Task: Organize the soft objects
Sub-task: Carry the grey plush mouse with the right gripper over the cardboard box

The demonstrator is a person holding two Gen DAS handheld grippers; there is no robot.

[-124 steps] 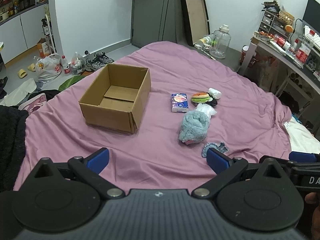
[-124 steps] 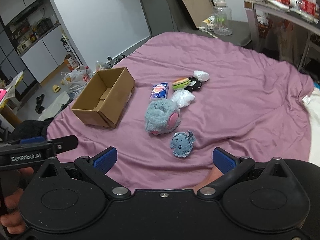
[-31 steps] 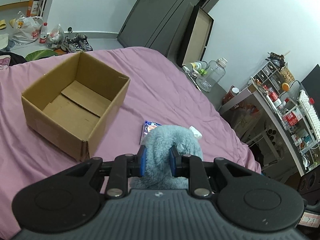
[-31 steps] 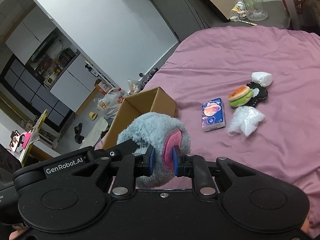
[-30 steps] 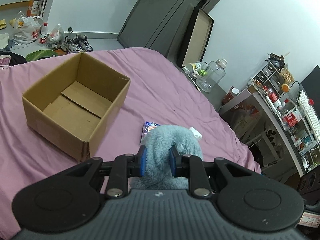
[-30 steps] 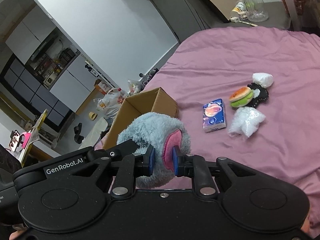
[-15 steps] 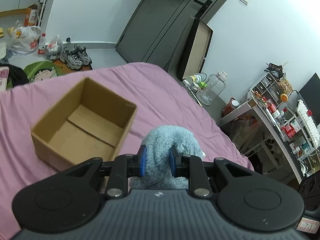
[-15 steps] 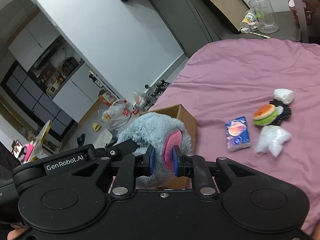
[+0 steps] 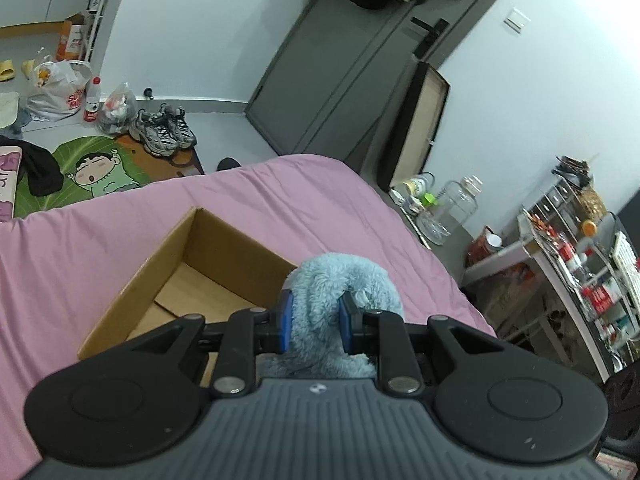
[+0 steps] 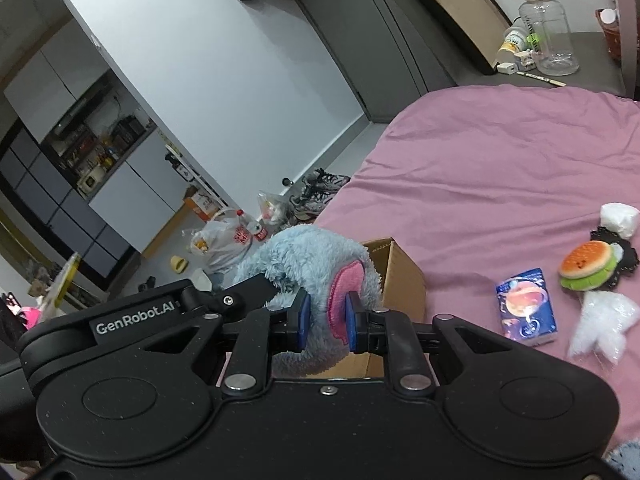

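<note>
Both grippers hold one fluffy blue plush toy (image 9: 340,280) with a pink ear (image 10: 340,300). My left gripper (image 9: 315,322) is shut on its blue fur. My right gripper (image 10: 325,320) is shut on it at the pink ear. The toy hangs in the air at the near right edge of the open cardboard box (image 9: 208,264), which sits empty on the pink bed (image 9: 300,192). The box shows behind the toy in the right wrist view (image 10: 400,276).
On the bed to the right lie a burger plush (image 10: 587,266), a blue tissue pack (image 10: 526,306), a clear plastic bag (image 10: 602,326), a white soft item (image 10: 619,219) and a black piece (image 10: 624,258). Shoes (image 9: 164,134) and bags (image 9: 56,90) lie on the floor beyond.
Both grippers have carried the plush toy up and left toward the box. The box now lies right beneath and ahead of the toy.
</note>
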